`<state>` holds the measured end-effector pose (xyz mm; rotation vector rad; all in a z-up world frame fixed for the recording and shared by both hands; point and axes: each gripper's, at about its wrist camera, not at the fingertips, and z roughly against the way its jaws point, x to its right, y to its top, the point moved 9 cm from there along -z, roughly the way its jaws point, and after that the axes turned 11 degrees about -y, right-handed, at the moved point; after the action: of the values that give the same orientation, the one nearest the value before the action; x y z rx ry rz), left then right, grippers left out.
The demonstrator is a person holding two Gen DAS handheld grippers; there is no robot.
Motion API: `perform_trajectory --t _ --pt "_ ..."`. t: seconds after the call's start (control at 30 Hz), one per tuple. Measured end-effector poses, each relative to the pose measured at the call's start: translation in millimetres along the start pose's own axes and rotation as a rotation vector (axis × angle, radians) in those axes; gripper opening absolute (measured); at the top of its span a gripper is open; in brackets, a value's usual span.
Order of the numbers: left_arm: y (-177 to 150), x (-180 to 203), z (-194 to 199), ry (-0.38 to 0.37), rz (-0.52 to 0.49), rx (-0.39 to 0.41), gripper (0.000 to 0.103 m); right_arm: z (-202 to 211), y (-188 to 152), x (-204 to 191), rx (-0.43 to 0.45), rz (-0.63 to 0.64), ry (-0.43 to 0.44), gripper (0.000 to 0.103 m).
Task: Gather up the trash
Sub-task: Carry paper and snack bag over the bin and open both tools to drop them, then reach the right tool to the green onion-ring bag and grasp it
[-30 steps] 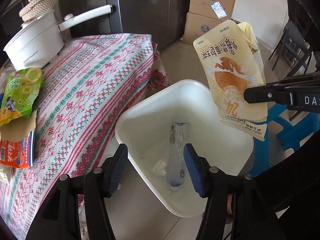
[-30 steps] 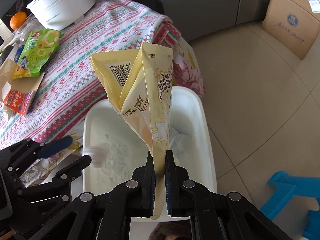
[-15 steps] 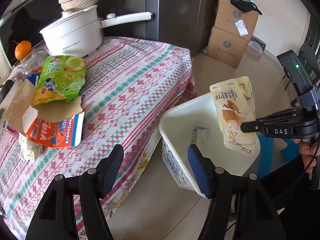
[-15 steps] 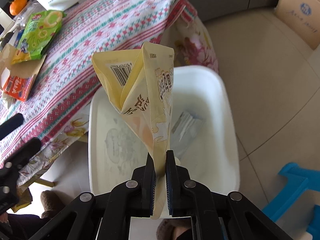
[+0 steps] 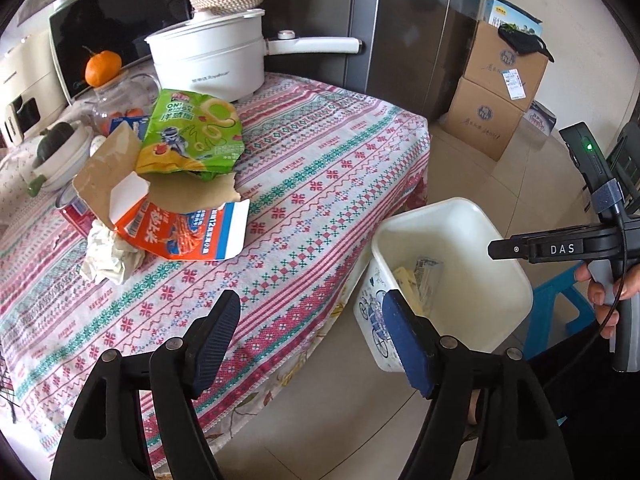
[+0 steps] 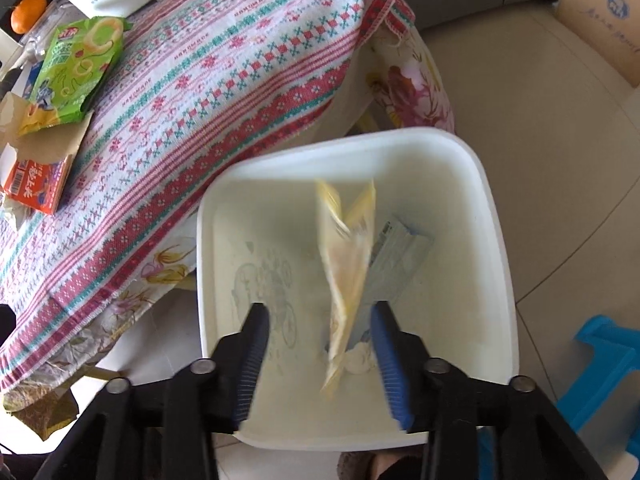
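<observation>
The white trash bin (image 6: 492, 208) stands on the floor beside the table. My right gripper (image 6: 320, 316) is open above it, and the yellow snack bag (image 6: 348, 264) is falling, blurred, inside the bin over a silvery wrapper (image 6: 404, 244). The bin (image 5: 516, 276) and my right gripper's tip (image 5: 496, 249) also show in the left wrist view. My left gripper (image 5: 312, 312) is open and empty over the table's near edge. On the table lie a green snack bag (image 5: 192, 132), an orange torn box (image 5: 188, 228) and a crumpled tissue (image 5: 108, 256).
A white pot (image 5: 208, 60) with a long handle, an orange (image 5: 103, 68) and a glass jar stand at the table's back. Cardboard boxes (image 5: 496, 96) are stacked on the floor beyond. A blue stool (image 6: 600, 364) stands right of the bin.
My right gripper has opened and let go of the yellow bag, which drops into the bin. My left gripper has swung left, away from the bin and towards the table.
</observation>
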<state>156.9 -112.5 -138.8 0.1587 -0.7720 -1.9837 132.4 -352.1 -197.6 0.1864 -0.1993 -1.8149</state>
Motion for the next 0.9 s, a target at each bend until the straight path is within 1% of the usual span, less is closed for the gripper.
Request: perform_trajectory --t 0.07,0.27,0.4,0.63,0.83,0.9 --pt "-1.3 -7.2 3.7 0.01 0.012 0.002 0.077 3.1 2.2 -3.2 0.014 0.001 0.0 0.054" --pt "-3.0 -34.3 19.3 0.029 0.076 0.023 0.077 10.0 7.2 -13.2 0.045 0.01 -0.005 0.057" --pt "-2.2 -58.8 34.5 0.048 0.134 0.055 0.077 18.9 12.3 -20.9 0.082 0.026 -0.016 0.059" --pt "0.2 -105.5 53.6 0.054 0.251 0.112 0.077 37.0 24.9 -43.2 0.149 0.055 -0.013 0.066" --pt "8.5 -140.2 49.9 0.05 0.283 0.161 0.077 45.8 35.2 -74.7 0.176 0.108 -0.002 0.069" --pt "11.6 -149.9 43.3 0.046 0.292 0.167 0.074 47.9 39.4 -87.3 0.18 0.131 0.001 0.069"
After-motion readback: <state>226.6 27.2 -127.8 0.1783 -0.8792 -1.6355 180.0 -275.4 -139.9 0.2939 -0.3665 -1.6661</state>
